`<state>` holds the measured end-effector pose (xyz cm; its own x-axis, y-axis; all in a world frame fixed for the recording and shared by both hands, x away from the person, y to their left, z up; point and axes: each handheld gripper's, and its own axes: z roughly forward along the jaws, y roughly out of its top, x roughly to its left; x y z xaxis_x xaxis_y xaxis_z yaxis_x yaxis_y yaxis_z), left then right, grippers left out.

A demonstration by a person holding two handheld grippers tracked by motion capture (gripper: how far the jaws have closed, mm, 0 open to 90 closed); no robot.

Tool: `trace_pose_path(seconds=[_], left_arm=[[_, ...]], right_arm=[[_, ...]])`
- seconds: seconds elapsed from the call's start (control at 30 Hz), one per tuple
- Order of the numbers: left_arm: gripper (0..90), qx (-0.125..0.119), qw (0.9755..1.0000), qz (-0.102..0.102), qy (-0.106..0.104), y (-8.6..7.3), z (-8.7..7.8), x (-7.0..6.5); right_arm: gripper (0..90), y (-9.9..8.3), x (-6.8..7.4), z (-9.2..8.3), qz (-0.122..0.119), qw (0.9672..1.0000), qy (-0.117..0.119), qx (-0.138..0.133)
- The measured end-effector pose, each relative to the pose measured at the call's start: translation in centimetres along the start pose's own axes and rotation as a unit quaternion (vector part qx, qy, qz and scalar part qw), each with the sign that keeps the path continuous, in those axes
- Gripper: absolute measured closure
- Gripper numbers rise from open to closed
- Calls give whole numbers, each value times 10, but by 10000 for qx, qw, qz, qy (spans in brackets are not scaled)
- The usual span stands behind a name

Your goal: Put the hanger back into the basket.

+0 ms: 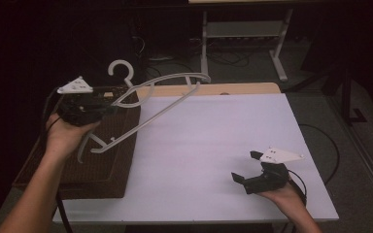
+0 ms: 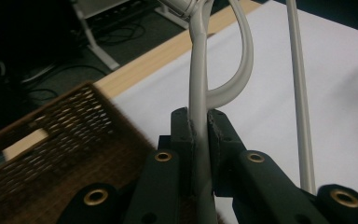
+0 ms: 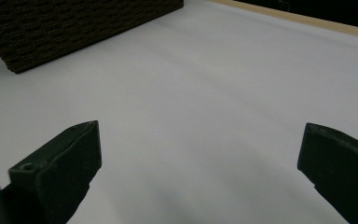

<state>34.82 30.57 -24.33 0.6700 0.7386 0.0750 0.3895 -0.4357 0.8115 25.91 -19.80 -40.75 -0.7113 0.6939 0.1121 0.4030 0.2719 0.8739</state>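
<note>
A pale grey plastic clothes hanger [image 1: 155, 104] hangs in the air over the table's left side, its hook [image 1: 121, 68] pointing up and away. My left gripper [image 1: 108, 109] is shut on one of the hanger's thin bars; in the left gripper view the bar [image 2: 198, 93] runs up between the two pressed jaws of the left gripper [image 2: 200, 128]. My right gripper [image 1: 246, 166] rests low over the white table near the front right, open wide with nothing between its fingers [image 3: 65, 163].
A dark brown wicker basket [image 1: 104, 165] stands at the table's left edge, under the hanger and the left hand. The white tabletop [image 1: 223, 131] has a wooden strip along its far edge. A metal frame with cables stands on the floor beyond.
</note>
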Motion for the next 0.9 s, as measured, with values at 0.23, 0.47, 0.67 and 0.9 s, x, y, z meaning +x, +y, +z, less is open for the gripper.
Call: trace_pose_path(seconds=[0.23, 0.47, 0.67, 0.9], left_arm=[[828, -118, 9989, -305, 350, -18, -29, 28], [828, 69, 9963, -405, 756, -43, -49, 56], [828, 150, 9931, -576, 1010, -66, -60, 76], [828, 373, 9882, -734, 1294, -92, -67, 94]], right_arm=[[0, 0, 0, 1, -26, 10000, -51, 43], [0, 0, -1, 2, -10, 10000, -79, 47], [0, 0, -1, 3, -18, 9999, -90, 66], [0, -1, -2, 3, 4, 9999, -125, 58]])
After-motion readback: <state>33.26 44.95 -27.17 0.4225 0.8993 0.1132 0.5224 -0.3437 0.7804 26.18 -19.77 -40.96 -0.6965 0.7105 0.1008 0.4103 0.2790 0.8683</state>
